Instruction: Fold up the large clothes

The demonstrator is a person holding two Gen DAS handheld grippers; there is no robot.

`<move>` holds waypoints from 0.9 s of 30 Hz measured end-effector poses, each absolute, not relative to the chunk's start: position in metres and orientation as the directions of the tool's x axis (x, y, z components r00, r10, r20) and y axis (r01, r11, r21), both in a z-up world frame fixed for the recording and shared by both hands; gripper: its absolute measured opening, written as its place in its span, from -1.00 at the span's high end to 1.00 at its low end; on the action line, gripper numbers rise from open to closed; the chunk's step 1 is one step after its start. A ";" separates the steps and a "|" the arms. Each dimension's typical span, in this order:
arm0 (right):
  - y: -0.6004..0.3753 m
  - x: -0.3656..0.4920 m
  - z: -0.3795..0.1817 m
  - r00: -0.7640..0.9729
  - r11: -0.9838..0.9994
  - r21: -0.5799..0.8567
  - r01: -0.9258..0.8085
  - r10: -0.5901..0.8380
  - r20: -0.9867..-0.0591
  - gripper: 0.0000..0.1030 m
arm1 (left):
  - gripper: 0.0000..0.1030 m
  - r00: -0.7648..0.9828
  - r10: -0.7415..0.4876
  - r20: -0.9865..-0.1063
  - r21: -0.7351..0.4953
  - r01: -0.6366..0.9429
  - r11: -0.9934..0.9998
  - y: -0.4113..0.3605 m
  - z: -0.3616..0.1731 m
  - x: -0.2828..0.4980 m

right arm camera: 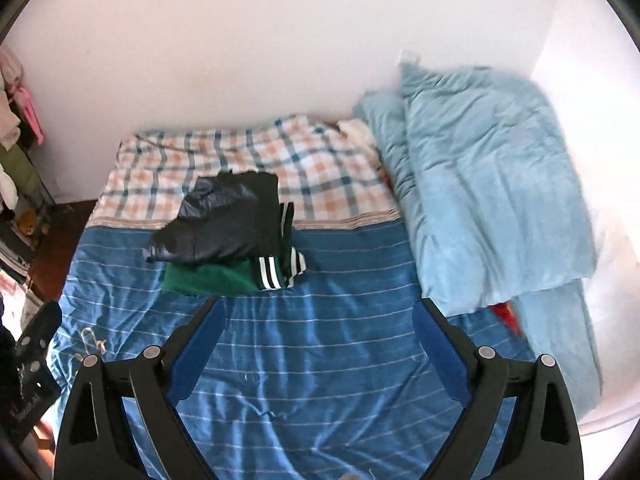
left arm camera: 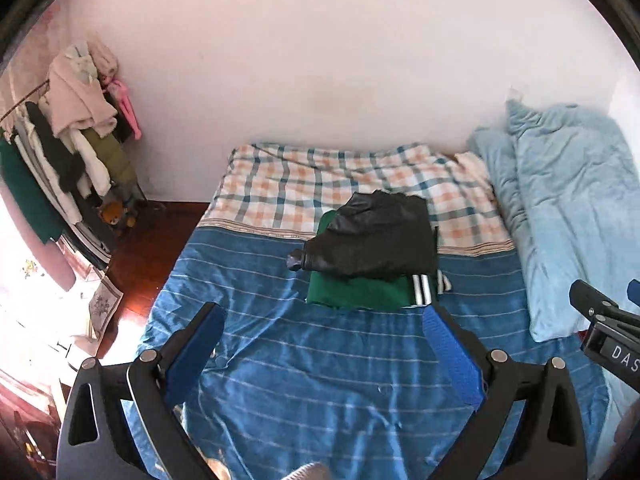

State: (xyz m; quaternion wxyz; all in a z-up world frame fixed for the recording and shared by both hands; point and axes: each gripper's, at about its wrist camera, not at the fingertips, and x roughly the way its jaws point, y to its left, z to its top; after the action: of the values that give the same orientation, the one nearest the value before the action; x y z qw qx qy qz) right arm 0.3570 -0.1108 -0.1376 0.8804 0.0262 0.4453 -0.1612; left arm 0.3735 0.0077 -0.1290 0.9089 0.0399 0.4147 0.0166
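Both grippers hung over the blue striped bedsheet [left arm camera: 320,380], jaws spread wide and holding nothing — left gripper [left arm camera: 324,328], right gripper [right arm camera: 320,320]. Ahead of them, mid-bed, lay the folded stack: a black leather-look jacket [left arm camera: 376,236] on top of a green garment [left arm camera: 356,292] with black-and-white striped trim [right arm camera: 276,272], straddling the seam with the plaid sheet [right arm camera: 240,152]. A light-blue duvet [right arm camera: 480,184] was bundled along the bed's right side — touching neither gripper.
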 end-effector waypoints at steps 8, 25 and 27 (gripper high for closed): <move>-0.103 0.261 -0.060 0.631 0.956 -0.067 0.286 -0.241 -0.737 -0.87 | -0.97 0.706 0.054 -0.706 0.065 -0.011 0.998 0.012 -0.069 0.306; -0.098 0.177 0.000 0.710 0.967 -0.061 0.247 -0.224 -0.667 -0.92 | -0.97 0.766 0.028 -0.642 0.047 0.003 0.999 -0.003 -0.026 0.241; -0.099 0.174 0.002 0.722 0.969 -0.056 0.242 -0.218 -0.657 -0.93 | -0.97 0.771 0.028 -0.636 0.046 0.001 0.999 -0.003 -0.024 0.239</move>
State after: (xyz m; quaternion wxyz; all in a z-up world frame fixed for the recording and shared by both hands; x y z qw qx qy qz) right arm 0.1736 -0.0988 0.0025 0.9276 0.0169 0.3519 -0.1240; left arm 0.2392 -0.0030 -0.0243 0.9407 0.0216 0.3384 0.0071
